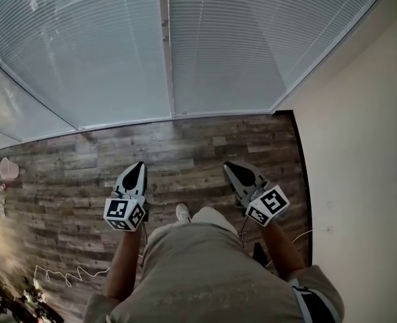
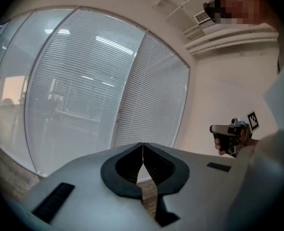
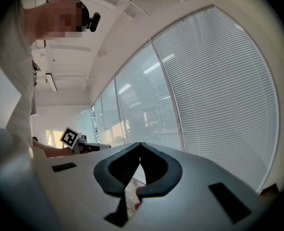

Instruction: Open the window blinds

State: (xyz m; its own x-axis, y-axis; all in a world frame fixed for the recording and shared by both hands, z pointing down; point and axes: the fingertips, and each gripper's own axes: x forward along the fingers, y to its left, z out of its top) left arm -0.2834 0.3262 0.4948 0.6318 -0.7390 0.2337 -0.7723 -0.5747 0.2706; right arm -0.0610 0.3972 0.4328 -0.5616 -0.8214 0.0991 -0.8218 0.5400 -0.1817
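Note:
White slatted window blinds (image 1: 84, 52) hang lowered over a wide window, in two panels split by a vertical frame post (image 1: 166, 46); the right panel (image 1: 252, 39) ends at the wall corner. Both grippers are held level in front of the person, a good step short of the blinds. My left gripper (image 1: 139, 168) is shut with nothing in it, its tips meeting (image 2: 142, 144). My right gripper (image 1: 229, 168) is likewise shut and empty (image 3: 140, 144). The blinds (image 2: 84, 90) (image 3: 219, 90) fill both gripper views; no cord or wand shows clearly.
A wood-plank floor (image 1: 185, 147) runs up to the window. A beige wall (image 1: 360, 153) closes the right side. A pink object (image 1: 9, 169) and clutter sit at the far left, and a white cable (image 1: 64, 274) lies on the floor behind.

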